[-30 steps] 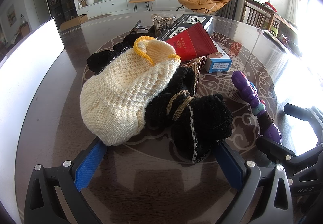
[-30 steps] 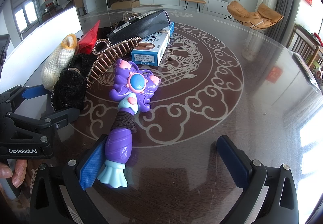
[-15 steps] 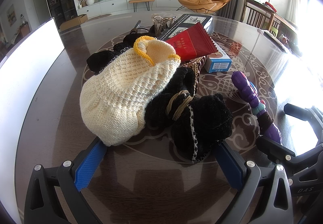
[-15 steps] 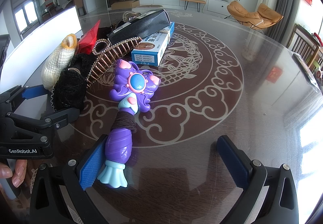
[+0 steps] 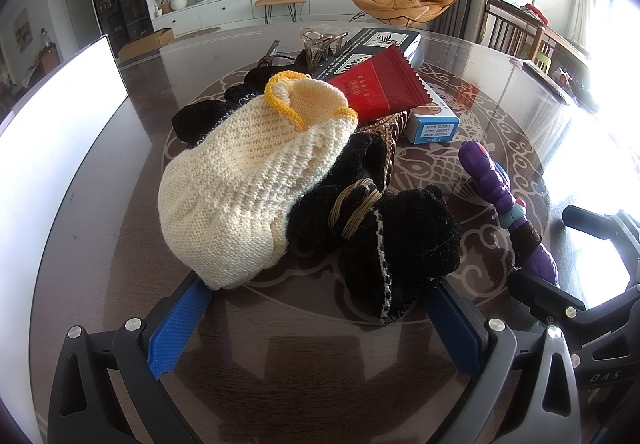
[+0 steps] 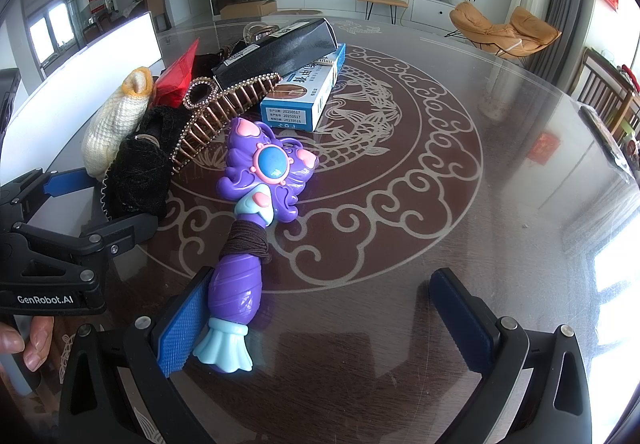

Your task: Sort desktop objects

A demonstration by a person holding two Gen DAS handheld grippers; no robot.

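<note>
A pile of objects lies on a round glass-topped table (image 5: 100, 228). A cream knitted sock (image 5: 248, 179) with a yellow rim rests on a black fuzzy sock (image 5: 396, 240). My left gripper (image 5: 316, 324) is open, its blue pads just short of both socks. A purple toy wand (image 6: 256, 203) with a brown hair tie (image 6: 246, 240) around its handle lies in front of my right gripper (image 6: 324, 320), which is open; the handle end sits beside the left pad. Behind lie a rhinestone hair comb (image 6: 224, 111), a red packet (image 5: 380, 83), a blue box (image 6: 304, 95) and a black box (image 6: 276, 47).
A bright white panel (image 5: 52, 123) stands along the table's left side. A clear hair claw (image 5: 320, 41) sits behind the pile. A hand (image 6: 24, 344) holds the left gripper's handle. Chairs (image 6: 604, 95) stand past the right edge.
</note>
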